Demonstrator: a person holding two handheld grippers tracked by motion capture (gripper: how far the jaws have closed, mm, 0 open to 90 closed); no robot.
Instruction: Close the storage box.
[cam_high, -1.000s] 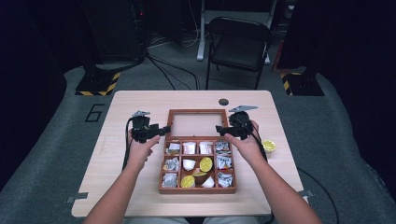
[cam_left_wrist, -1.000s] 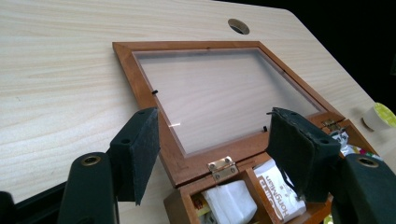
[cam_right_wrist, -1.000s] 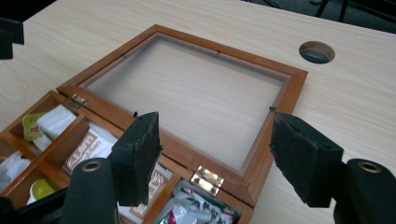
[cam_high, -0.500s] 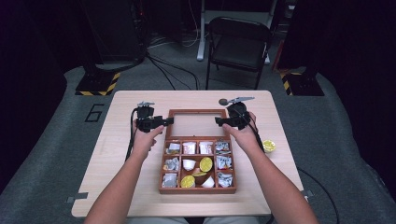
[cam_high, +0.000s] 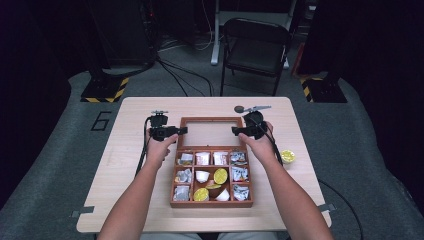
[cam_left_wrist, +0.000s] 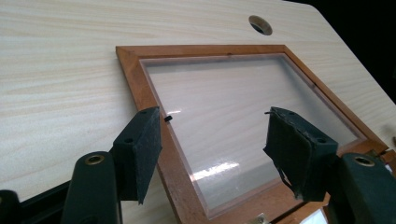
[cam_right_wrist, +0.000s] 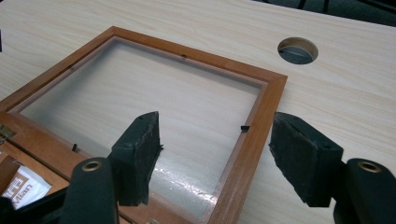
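Lid (cam_high: 210, 133) of the wooden box (cam_high: 212, 202) lies flat, swung open, on the table (cam_high: 125, 165) toward the far edge, hinged to the box behind its nine compartments of sachets and cups. I have a gripper at each side rail: my left gripper (cam_high: 174, 131) at the lid's left rail, my right gripper (cam_high: 239, 131) at its right rail. Both stand released, jaws apart, straddling wood but not pressing it. The left jaws have just been closing a little, with the rail between them.

As I judge it, the step is to take both rails and swing the lid shut over the box. To do it well I should seat each rail deep between the pads, close both sides evenly, and lift together so the hinges do not twist. The clear pane should stay out of the grip; the pads belong on wood only.

The left gripper view (cam_left_wrist: 212, 154) shows its left pad (cam_left_wrist: 142, 144) outside the rail and the other over the pane, and a hinge at the bottom edge. The right gripper view (cam_right_wrist: 217, 158) shows the far right corner of the lid, a hole (cam_right_wrist: 297, 50) in the table beyond it, and a printed sachet (cam_right_wrist: 21, 186) in a compartment. The high view adds a yellow cup (cam_high: 287, 156) standing alone near the table's right edge.
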